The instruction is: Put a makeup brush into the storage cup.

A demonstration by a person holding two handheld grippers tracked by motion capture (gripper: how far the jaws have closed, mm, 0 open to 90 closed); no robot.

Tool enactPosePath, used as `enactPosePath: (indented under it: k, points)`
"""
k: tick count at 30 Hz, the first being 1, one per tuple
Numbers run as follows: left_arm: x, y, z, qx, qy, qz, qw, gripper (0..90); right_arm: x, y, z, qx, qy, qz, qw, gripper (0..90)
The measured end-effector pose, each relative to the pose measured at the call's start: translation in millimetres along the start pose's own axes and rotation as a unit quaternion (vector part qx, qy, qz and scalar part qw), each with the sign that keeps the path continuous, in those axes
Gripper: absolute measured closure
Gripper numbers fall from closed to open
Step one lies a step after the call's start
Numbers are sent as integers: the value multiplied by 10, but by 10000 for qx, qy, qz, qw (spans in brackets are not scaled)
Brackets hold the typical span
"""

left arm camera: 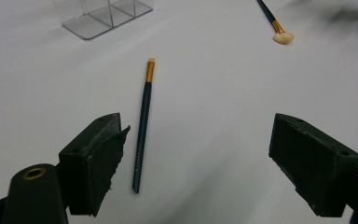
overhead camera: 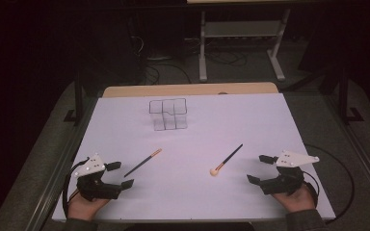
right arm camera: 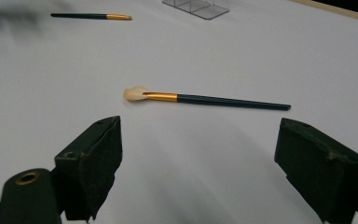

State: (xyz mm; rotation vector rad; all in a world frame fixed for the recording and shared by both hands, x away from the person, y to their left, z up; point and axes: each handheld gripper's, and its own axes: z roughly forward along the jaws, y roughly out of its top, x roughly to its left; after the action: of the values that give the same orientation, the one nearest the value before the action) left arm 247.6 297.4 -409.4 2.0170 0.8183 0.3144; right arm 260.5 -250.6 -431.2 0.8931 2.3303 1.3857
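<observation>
Two makeup brushes lie flat on the white table [overhead camera: 270, 115], well apart from each other. The slim brush [overhead camera: 143, 162] has a long dark handle, a gold ferrule and a very small pale tip; in the high view it lies on the left half of the table, slanting from lower left to upper right, its handle end just beyond the left gripper [overhead camera: 120, 174]. In the left gripper view this brush [left arm camera: 142, 122] lies on the table between the jaws, nearer to the left one, which stand wide apart and touch nothing. The fluffy brush [overhead camera: 227, 159] has the same dark handle and gold ferrule, but ends in a broader, cream-coloured tuft of bristles that points toward the person. It rests on the right half, some way ahead of the right gripper [overhead camera: 261, 169], whose jaws are likewise spread with nothing between them. A clear acrylic organiser [overhead camera: 168, 114] with several compartments stands near the far edge.
</observation>
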Motion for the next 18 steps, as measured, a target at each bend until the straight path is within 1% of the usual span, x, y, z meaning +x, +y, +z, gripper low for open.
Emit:
enactPosePath:
  k: [3,7,9,10,15,17,18]
  points:
    - [3,-4,12,-10,-3,-32,10000,170,-12,-4,12,26,15,-9,10000,140]
    - [3,-5,8,-8,-21,-8,10000,188,-10,-1,18,47,19,-12,10000,140]
    - [0,-5,4,0,-14,1,10000,188,-7,1,19,55,11,-22,10000,140]
    - [-9,-5,1,-3,-9,-37,10000,188,-3,3,19,63,7,-19,10000,140]
    - [-15,-2,4,3,20,-15,10000,194,0,8,25,46,18,-49,10000,140]
    - [-9,5,10,90,54,88,9999,196,3,9,28,63,15,-42,10000,140]
    - [-21,5,20,120,54,61,9999,201,5,12,32,76,24,-29,10000,140]
